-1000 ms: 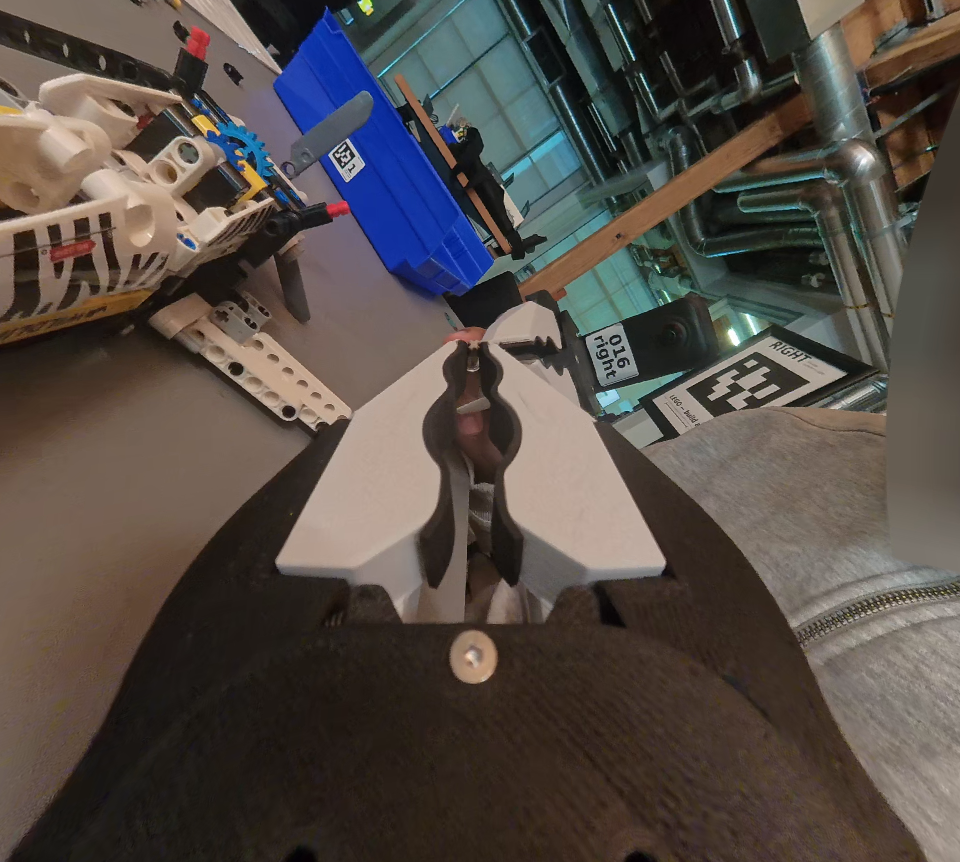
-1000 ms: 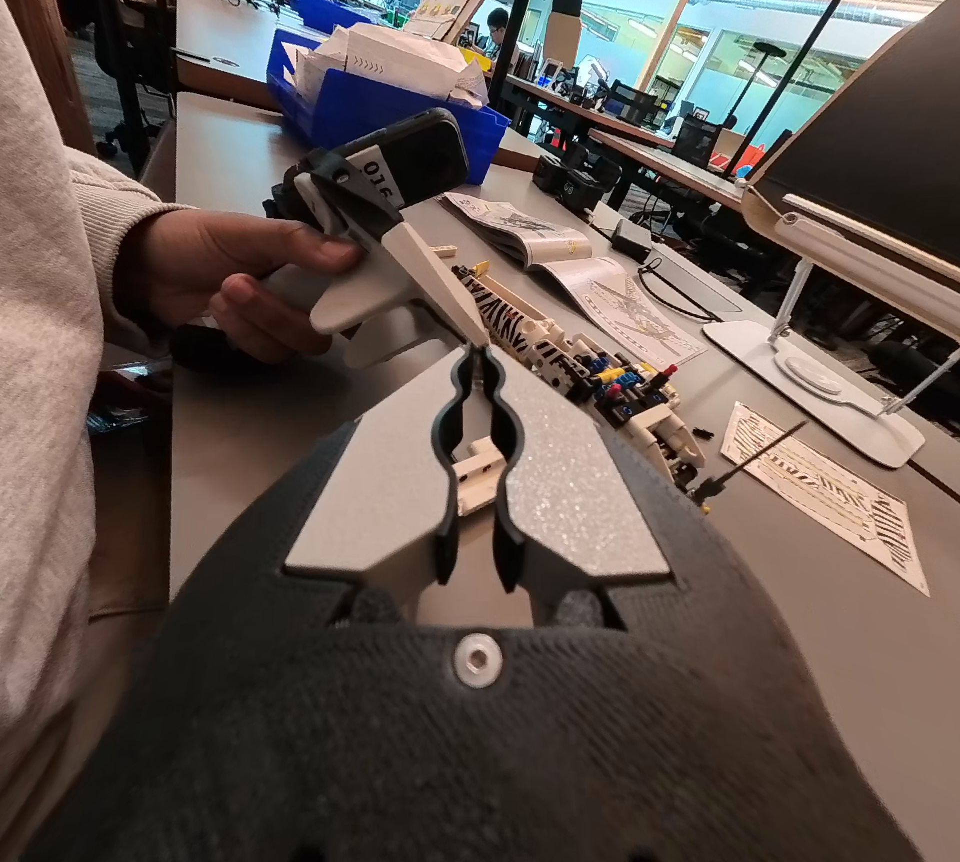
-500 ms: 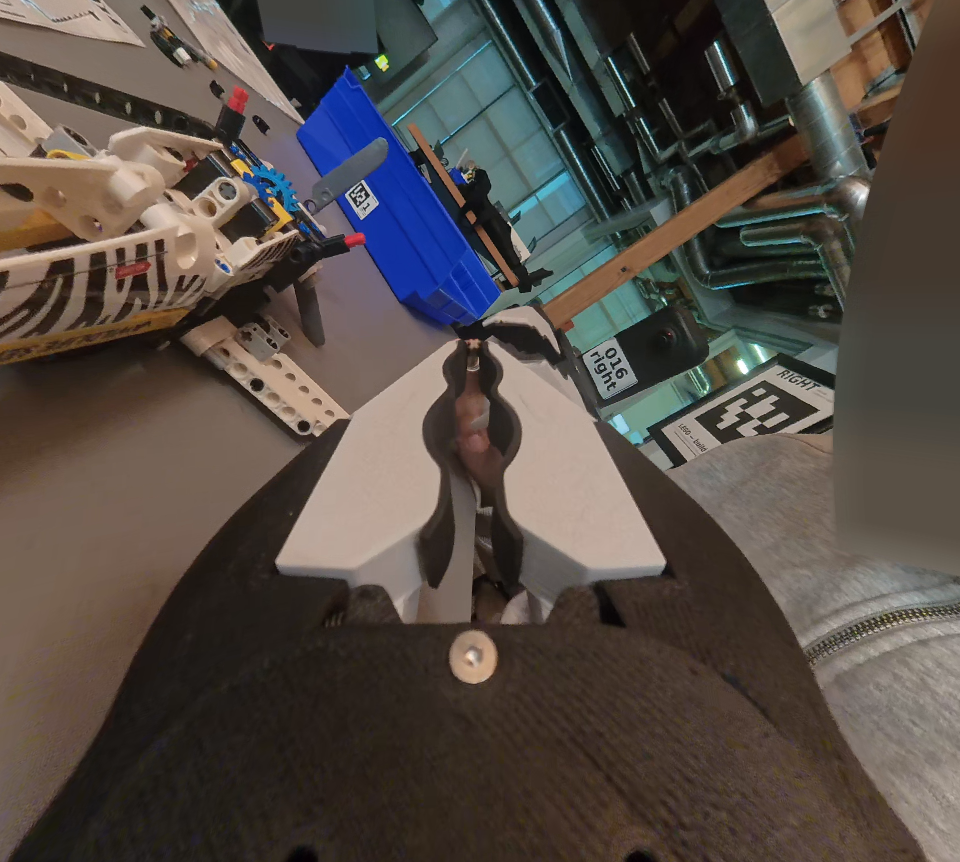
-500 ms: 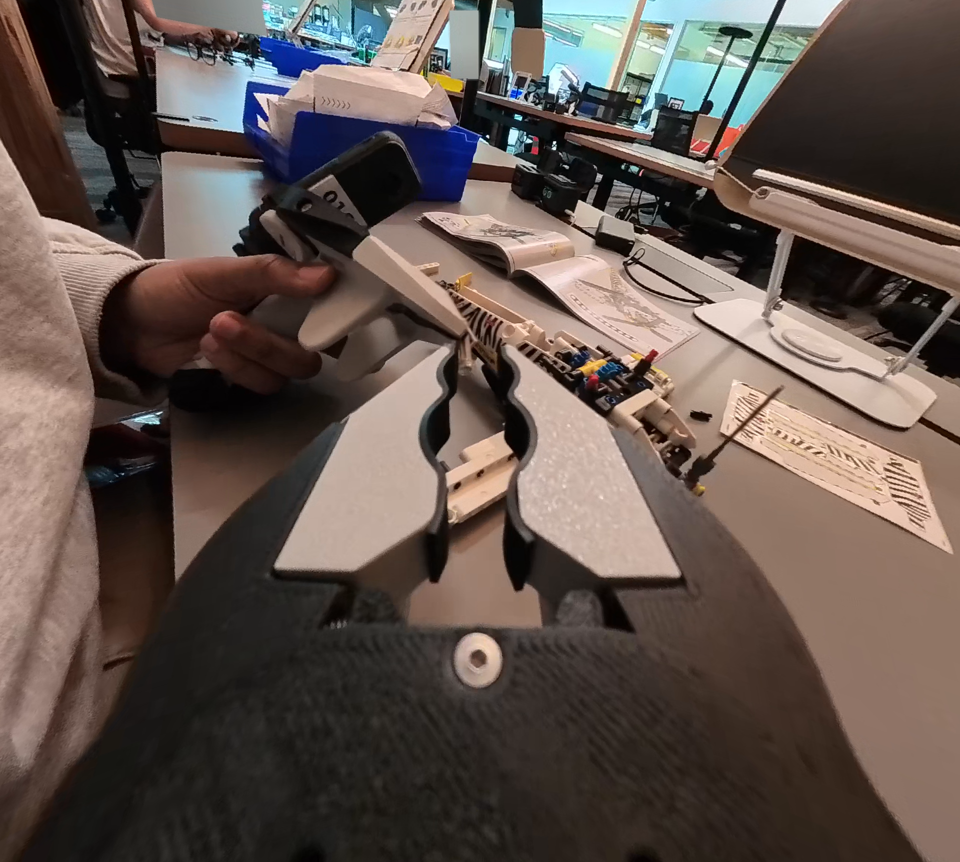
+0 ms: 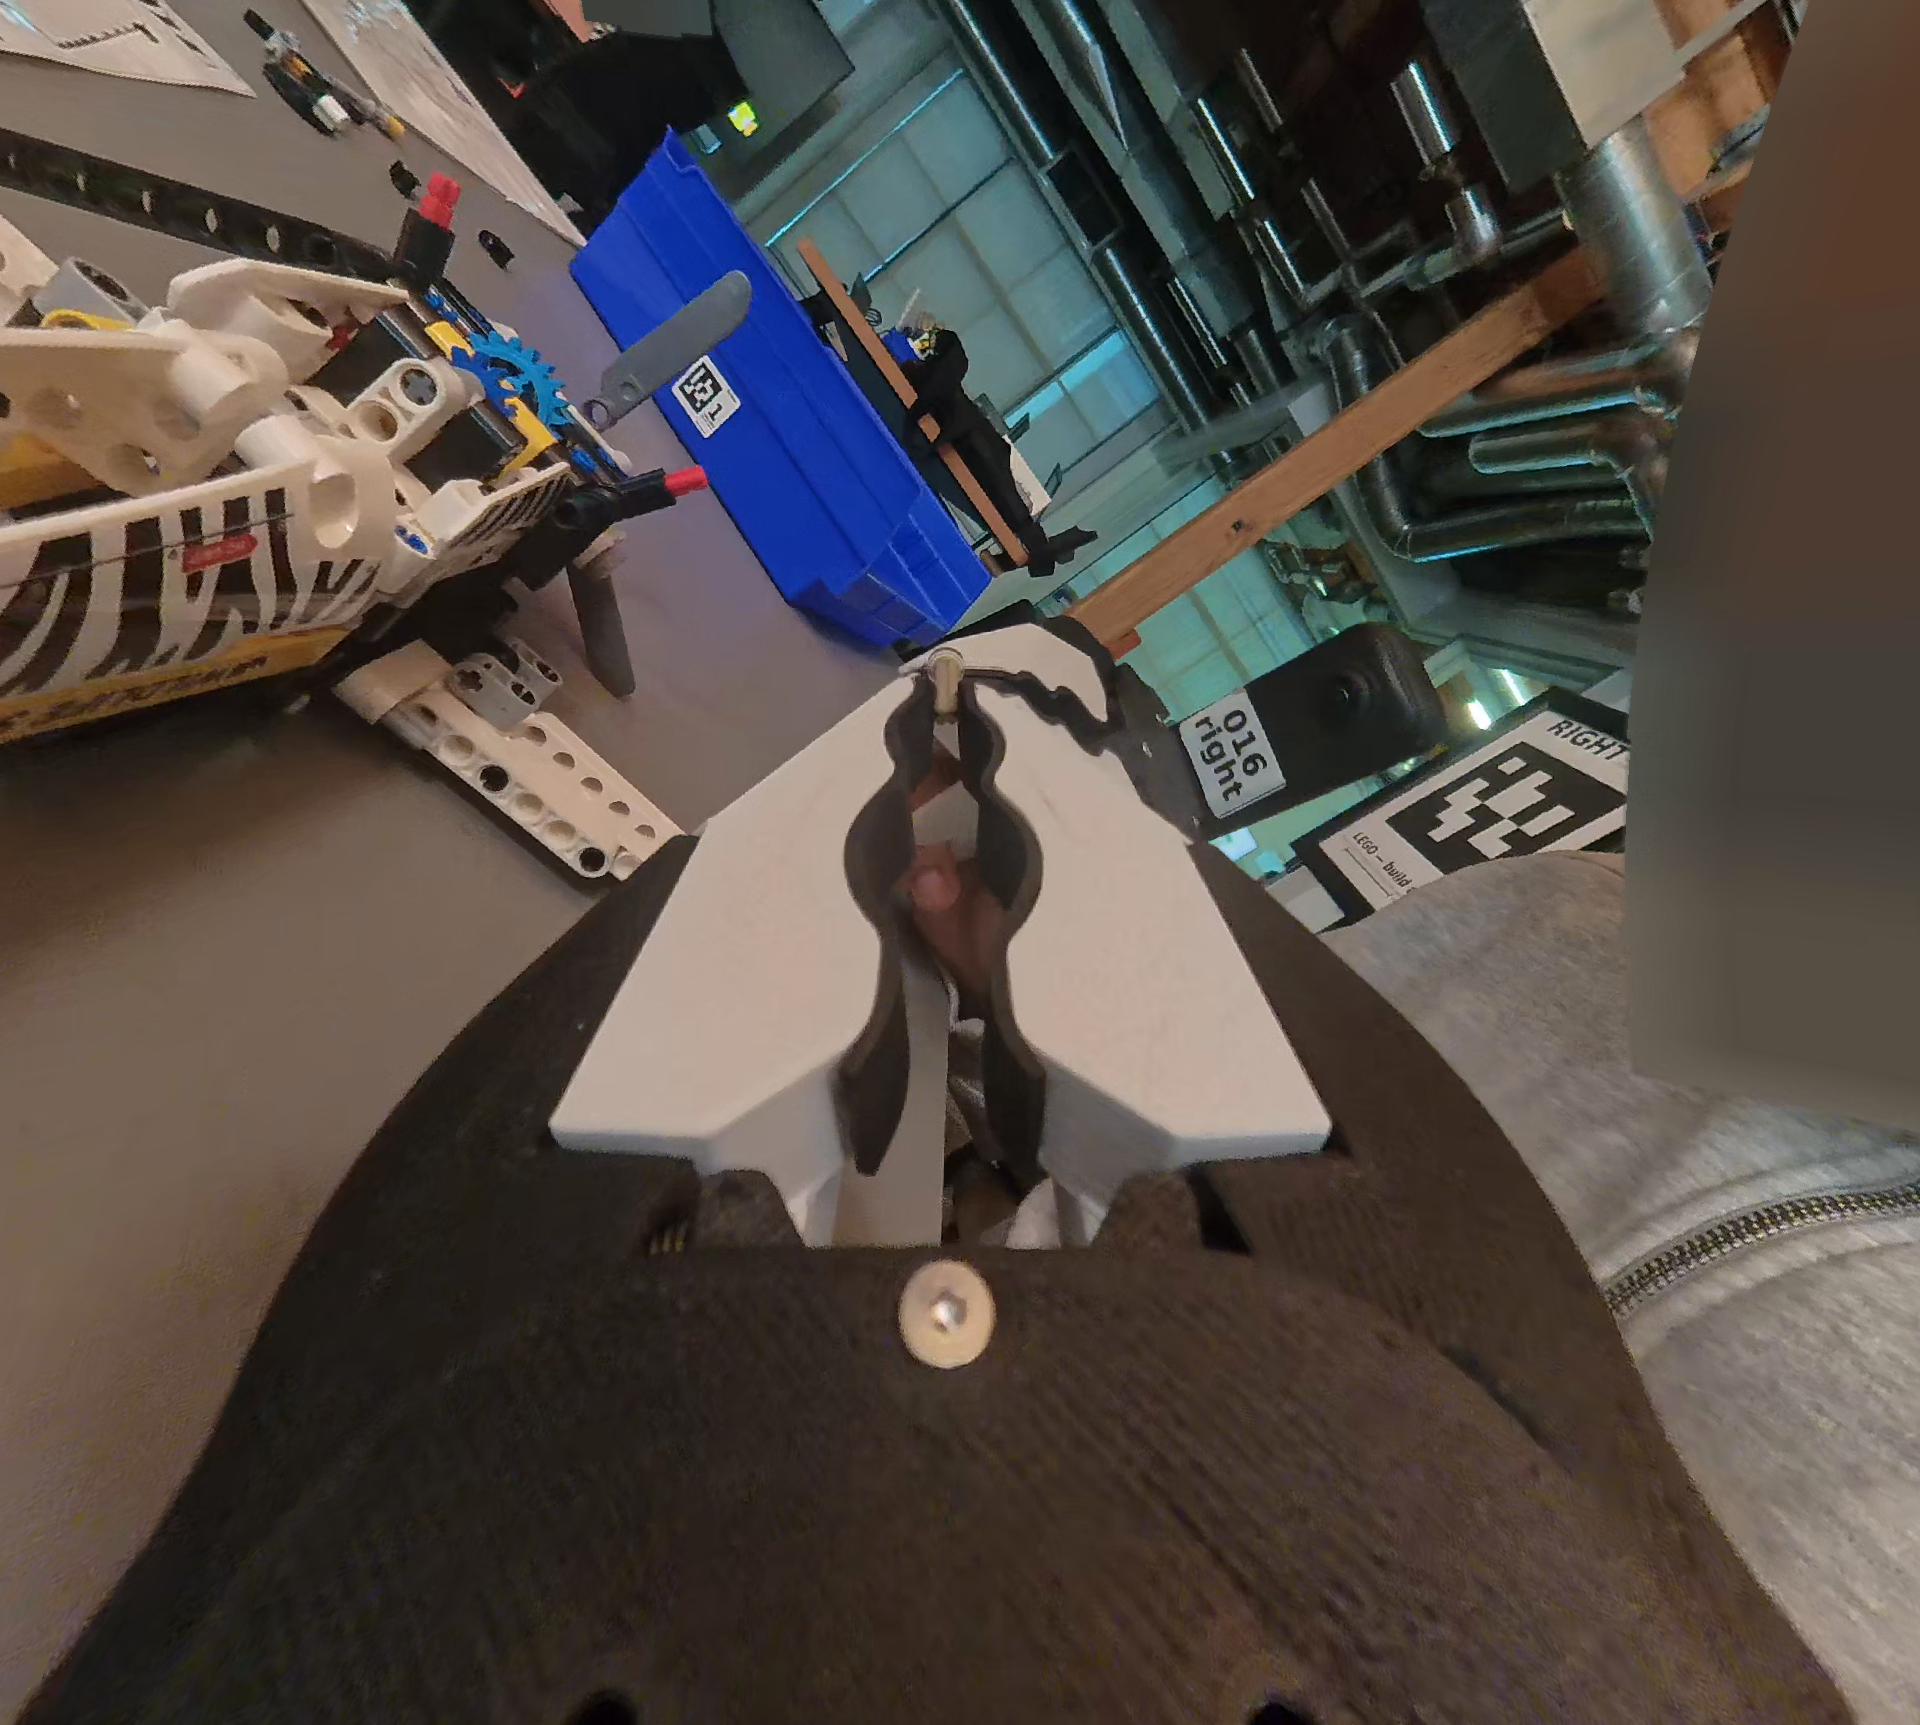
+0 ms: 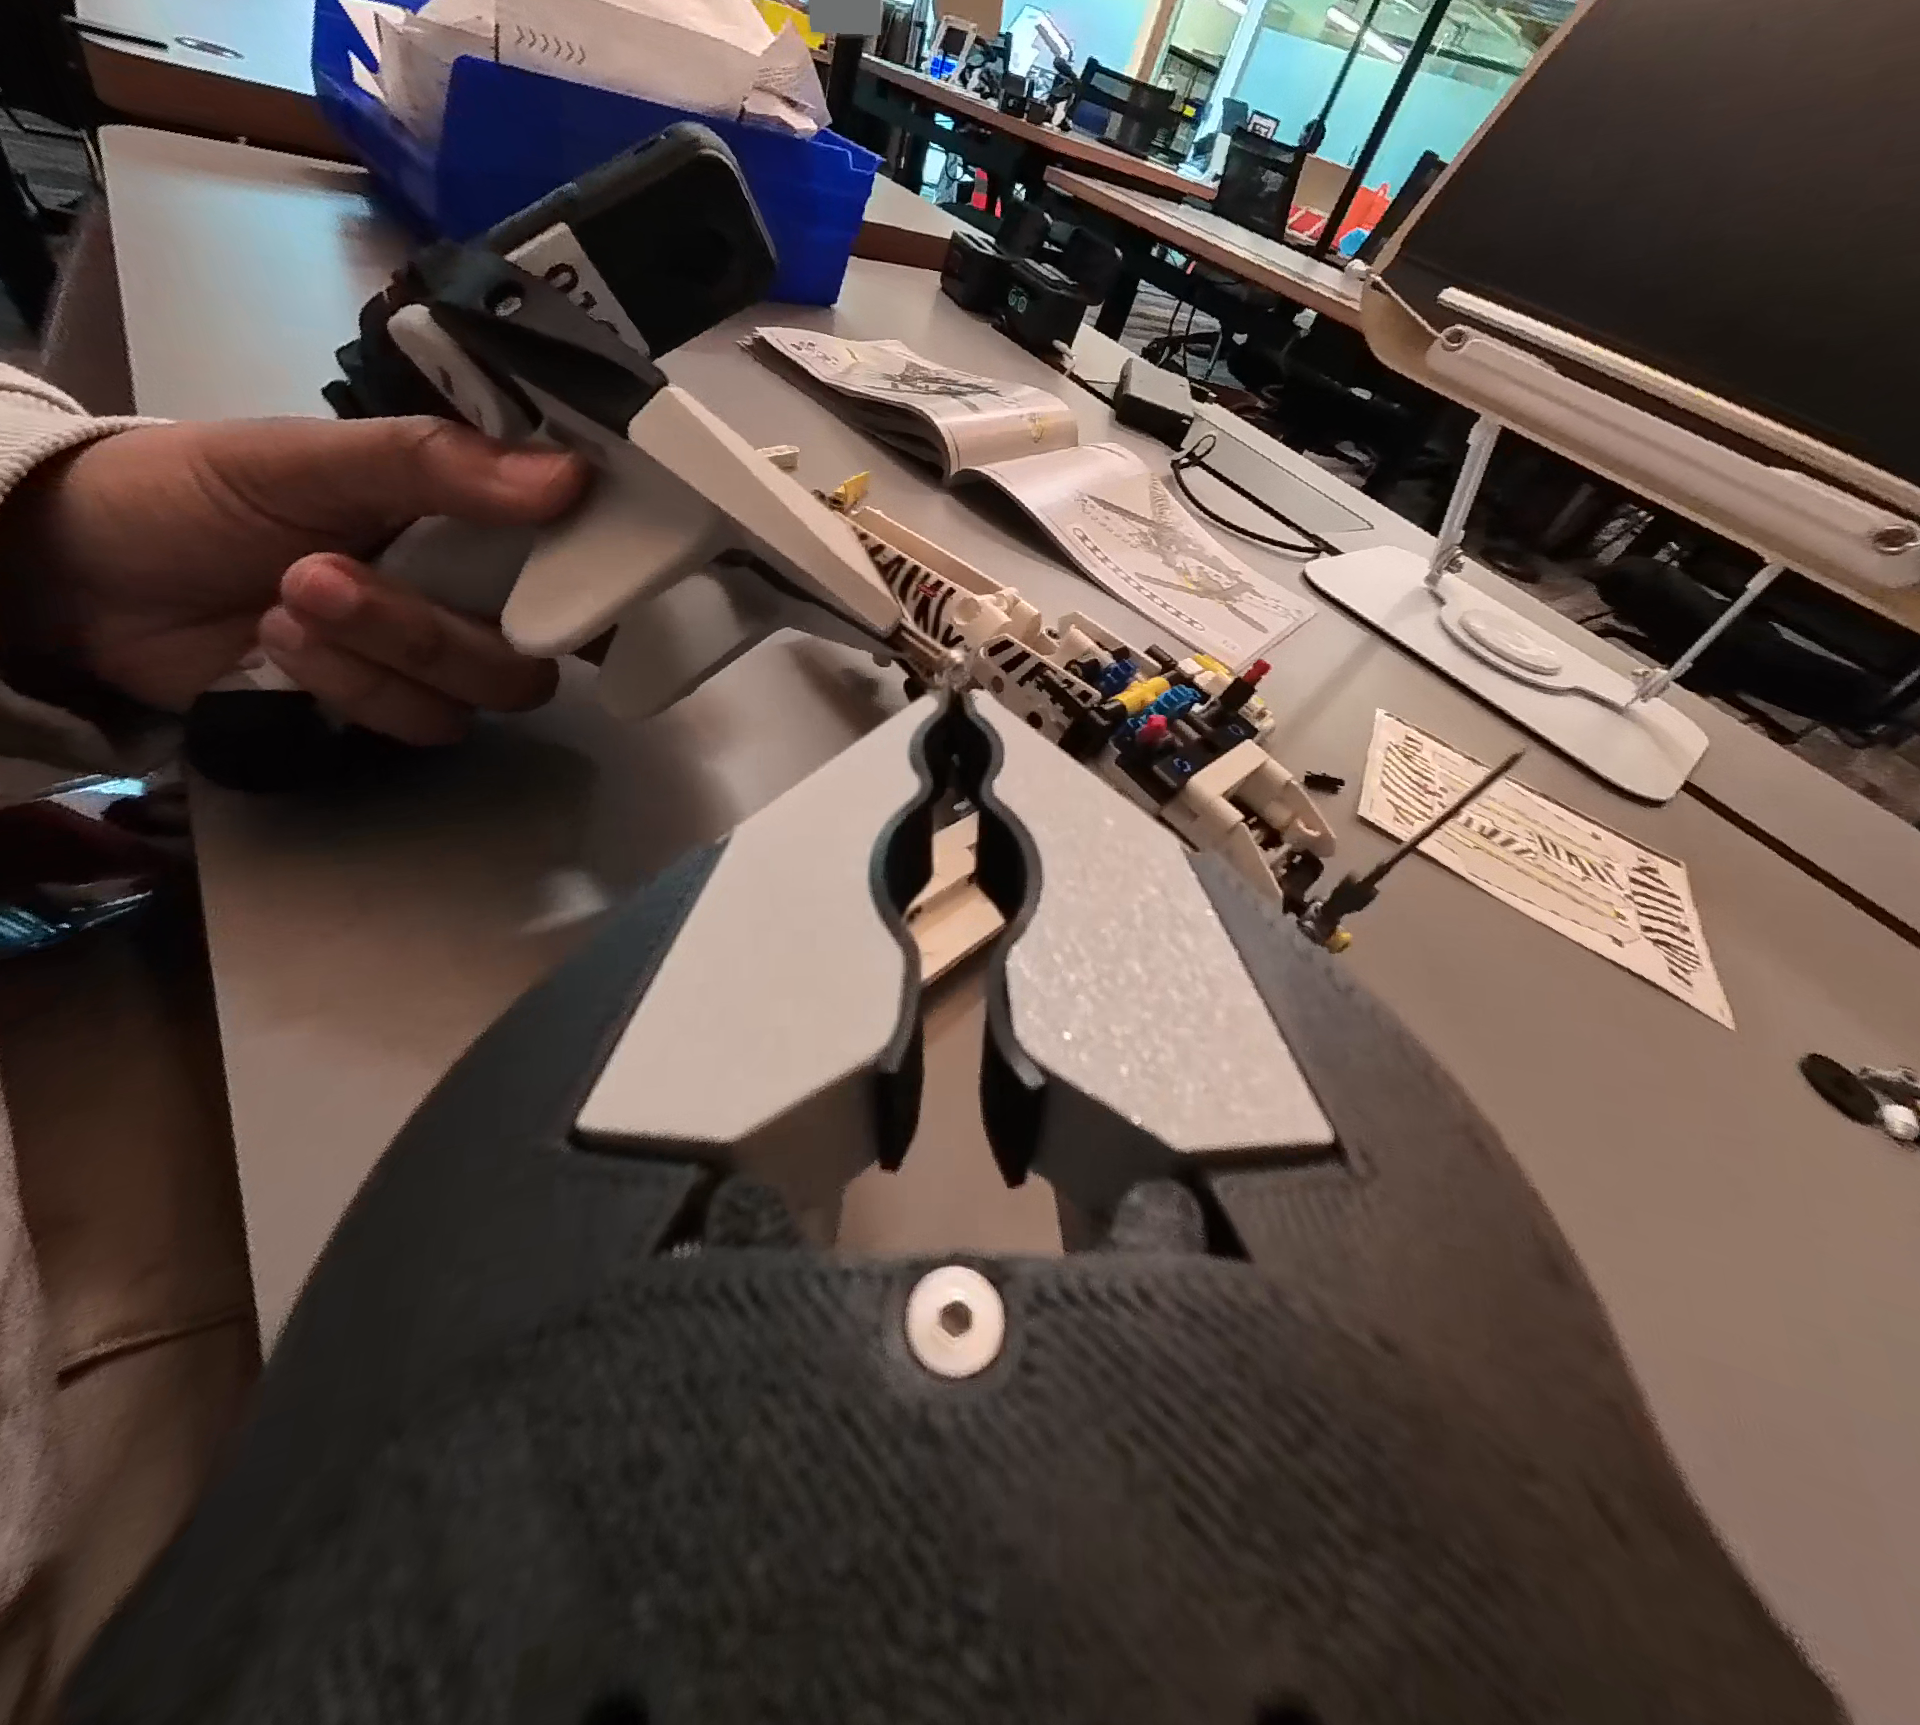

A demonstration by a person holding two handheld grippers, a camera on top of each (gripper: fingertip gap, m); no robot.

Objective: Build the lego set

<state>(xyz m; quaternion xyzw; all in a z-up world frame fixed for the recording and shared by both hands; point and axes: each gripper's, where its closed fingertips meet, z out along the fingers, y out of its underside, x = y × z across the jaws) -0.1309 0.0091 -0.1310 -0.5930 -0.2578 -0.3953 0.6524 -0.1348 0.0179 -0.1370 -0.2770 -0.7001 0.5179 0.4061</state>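
Left gripper (image 5: 943, 688) closed on small tan pin (image 5: 943, 676), axis along fingers; right gripper (image 6: 951, 707) tips closed, meeting pin tip-to-tip above zebra-striped model (image 6: 1091, 699).

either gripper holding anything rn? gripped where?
Left gripper pinches a small pale pin at its fingertips, by one end. Right gripper tips meet the pin; grip unclear.

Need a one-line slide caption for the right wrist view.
Right tongs meet left tongs tip to tip above the zebra-striped lego model on a grey table.
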